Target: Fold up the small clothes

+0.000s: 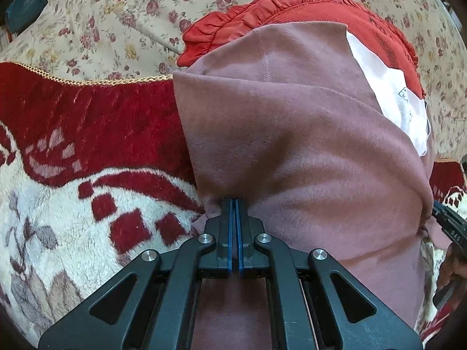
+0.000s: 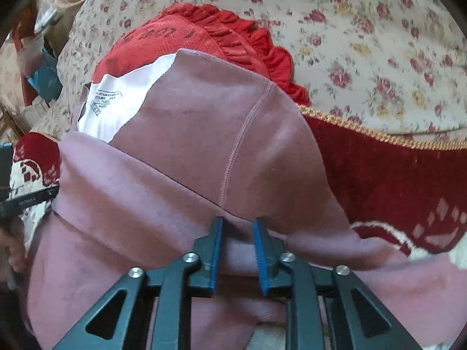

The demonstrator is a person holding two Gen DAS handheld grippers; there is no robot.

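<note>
A dusty pink garment [image 1: 306, 134] lies folded over on a red and white plush blanket [image 1: 73, 204], with a white care label [image 1: 388, 93] showing at its far edge. My left gripper [image 1: 235, 201] is shut on the garment's near edge. In the right wrist view the pink garment [image 2: 204, 134] fills the middle, with the label [image 2: 116, 102] at upper left. My right gripper [image 2: 238, 221] is open, its blue-padded fingers apart astride a fold of the pink cloth. The other gripper shows at each view's edge: the right one [image 1: 449, 227], the left one [image 2: 29, 198].
A red ruffled cushion [image 1: 292, 5] lies behind the garment, also in the right wrist view [image 2: 189, 35]. A floral beige cover [image 1: 116, 23] lies beyond the blanket's gold trim [image 2: 379, 134]. Clutter sits at the far left [image 2: 38, 67].
</note>
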